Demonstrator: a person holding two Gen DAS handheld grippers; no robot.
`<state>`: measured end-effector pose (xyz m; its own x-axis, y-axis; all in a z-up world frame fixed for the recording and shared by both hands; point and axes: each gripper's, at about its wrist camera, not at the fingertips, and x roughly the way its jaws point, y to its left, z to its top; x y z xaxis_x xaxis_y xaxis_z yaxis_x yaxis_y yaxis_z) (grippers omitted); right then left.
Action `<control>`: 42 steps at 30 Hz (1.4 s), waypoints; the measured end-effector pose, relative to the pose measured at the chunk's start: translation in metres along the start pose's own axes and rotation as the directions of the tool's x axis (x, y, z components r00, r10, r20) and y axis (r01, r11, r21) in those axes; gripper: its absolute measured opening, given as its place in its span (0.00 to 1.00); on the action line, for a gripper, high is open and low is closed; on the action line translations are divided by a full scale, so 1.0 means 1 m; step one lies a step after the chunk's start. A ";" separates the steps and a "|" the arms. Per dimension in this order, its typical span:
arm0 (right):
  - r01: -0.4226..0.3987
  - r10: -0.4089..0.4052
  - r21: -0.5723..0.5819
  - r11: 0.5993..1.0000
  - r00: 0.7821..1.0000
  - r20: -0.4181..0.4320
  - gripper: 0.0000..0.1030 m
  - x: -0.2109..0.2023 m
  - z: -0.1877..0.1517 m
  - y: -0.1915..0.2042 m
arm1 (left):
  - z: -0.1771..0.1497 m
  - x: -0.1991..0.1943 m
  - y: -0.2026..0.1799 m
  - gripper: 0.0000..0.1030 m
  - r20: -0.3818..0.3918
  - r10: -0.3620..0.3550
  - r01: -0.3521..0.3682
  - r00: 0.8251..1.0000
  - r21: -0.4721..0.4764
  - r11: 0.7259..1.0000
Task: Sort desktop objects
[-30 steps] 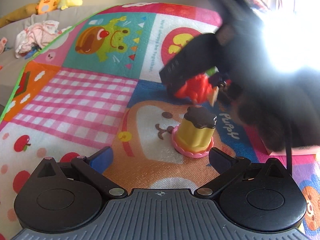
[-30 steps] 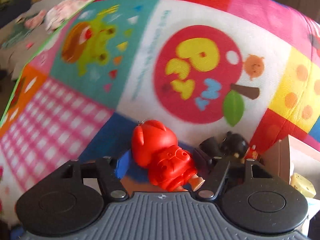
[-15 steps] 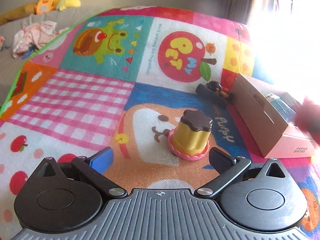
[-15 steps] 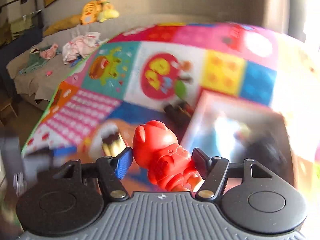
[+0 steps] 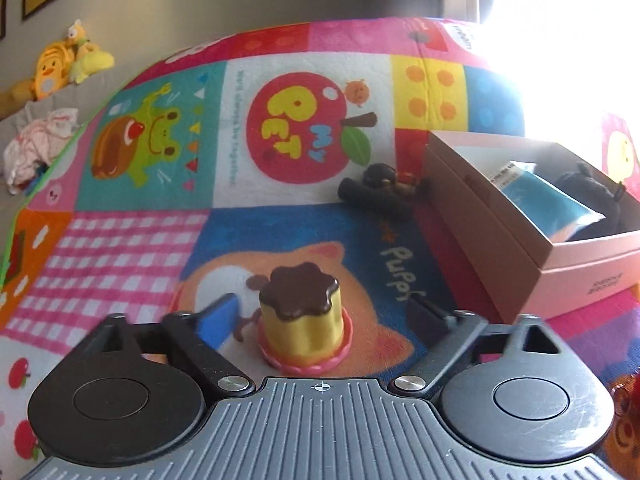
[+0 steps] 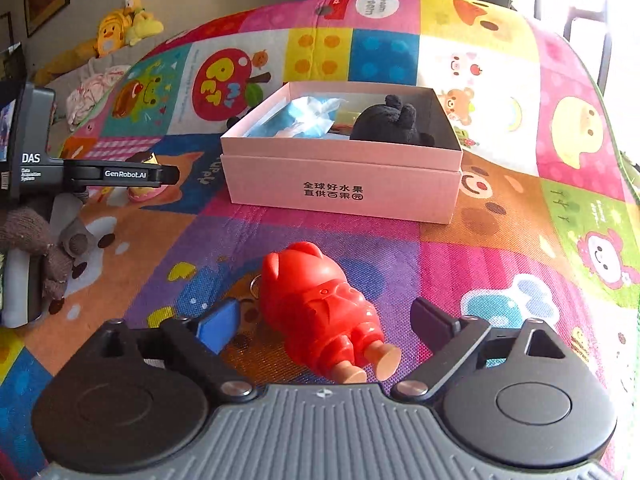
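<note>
Lying between the opening right gripper point(image 6: 324, 318) pads, untouched: red figurine point(image 6: 316, 312).

A big play mat point(image 6: 500, 240) with bright cartoon squares covers the surface. A pink box point(image 6: 340, 184) with no lid sits on it. A yellow pudding toy point(image 5: 304, 320) with a brown top stands on an orange animal picture. A red bear figure point(image 6: 320, 312) lies on its back in front of the box. A small black toy point(image 5: 380, 190) lies just beside the box.
</note>
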<state>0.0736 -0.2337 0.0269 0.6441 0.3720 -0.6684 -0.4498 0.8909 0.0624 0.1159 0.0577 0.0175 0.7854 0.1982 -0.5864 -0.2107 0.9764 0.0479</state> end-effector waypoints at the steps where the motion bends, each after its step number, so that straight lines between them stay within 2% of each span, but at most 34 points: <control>1: -0.007 0.007 0.006 1.000 1.000 0.002 0.92 -0.001 -0.004 -0.002 | 0.000 0.003 0.000 0.74 -0.010 0.006 -0.006 1.000 0.000 1.000; 3: -0.002 0.002 0.008 1.000 1.000 0.003 0.97 0.000 -0.012 -0.003 | 0.001 0.007 0.000 0.73 -0.032 0.012 -0.012 0.999 -0.006 1.000; 6: 0.021 -0.021 0.000 1.000 1.000 0.005 1.00 -0.001 -0.021 -0.006 | -0.003 0.006 -0.001 0.59 -0.043 0.020 -0.021 0.999 -0.003 1.000; 9: 0.018 -0.018 0.023 1.000 1.000 -0.001 1.00 -0.001 -0.025 -0.012 | -0.008 -0.005 -0.008 0.54 -0.049 -0.003 0.004 0.999 0.016 1.000; 13: 0.016 -0.015 0.035 0.999 1.000 -0.013 1.00 0.002 -0.024 -0.013 | -0.024 -0.032 -0.025 0.52 -0.070 -0.107 0.113 0.992 0.082 0.990; 18: 0.024 -0.024 0.024 0.999 0.999 -0.021 1.00 0.004 -0.025 -0.010 | -0.045 -0.064 -0.045 0.55 -0.095 -0.253 0.264 0.963 0.140 0.954; 20: 0.033 -0.033 0.020 0.999 0.999 -0.024 1.00 0.005 -0.025 -0.008 | -0.045 -0.067 -0.048 0.69 -0.073 -0.248 0.257 0.966 0.149 0.955; 21: 0.040 -0.040 0.015 0.999 0.999 -0.026 1.00 0.006 -0.025 -0.007 | -0.043 -0.065 -0.048 0.80 -0.049 -0.220 0.225 0.974 0.154 0.962; 22: 0.047 -0.047 0.010 0.999 0.998 -0.029 1.00 0.006 -0.025 -0.006 | -0.040 -0.061 -0.047 0.83 -0.026 -0.176 0.178 0.984 0.153 0.972; 24: 0.062 -0.062 -0.004 0.998 0.997 -0.037 1.00 0.008 -0.025 -0.003 | -0.031 -0.047 -0.041 0.83 -0.017 -0.099 0.101 0.995 0.117 0.988; 25: 0.067 -0.067 -0.007 0.998 0.997 -0.040 1.00 0.009 -0.025 -0.002 | -0.027 -0.040 -0.036 0.82 -0.024 -0.088 0.089 0.996 0.087 0.992; 28: 0.070 -0.070 0.008 0.997 0.997 -0.039 1.00 0.010 -0.025 -0.003 | -0.016 -0.017 -0.025 0.75 -0.044 -0.067 0.069 0.997 0.024 0.997; 30: 0.073 -0.072 0.007 0.997 0.997 -0.039 1.00 0.010 -0.025 -0.003 | -0.013 -0.007 -0.024 0.71 -0.048 -0.071 0.072 0.996 0.022 0.997; 33: 0.069 -0.068 0.006 0.998 0.997 -0.037 1.00 0.009 -0.025 -0.003 | -0.010 -0.003 -0.024 0.59 -0.037 -0.069 0.070 0.997 0.033 0.997; 39: 0.066 -0.067 -0.005 0.998 0.997 -0.036 1.00 0.009 -0.025 -0.002 | -0.026 -0.028 -0.034 0.59 -0.045 -0.145 0.149 0.988 0.111 0.983; 42: 0.067 -0.067 -0.007 0.998 0.997 -0.036 1.00 0.009 -0.025 -0.001 | -0.041 -0.051 -0.038 0.59 -0.073 -0.212 0.220 0.975 0.139 0.966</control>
<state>0.0641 -0.2381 0.0020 0.6499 0.3015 -0.6977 -0.4101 0.9119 0.0121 0.0600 0.0065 0.0122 0.7678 -0.0197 -0.6404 0.0501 0.9983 0.0294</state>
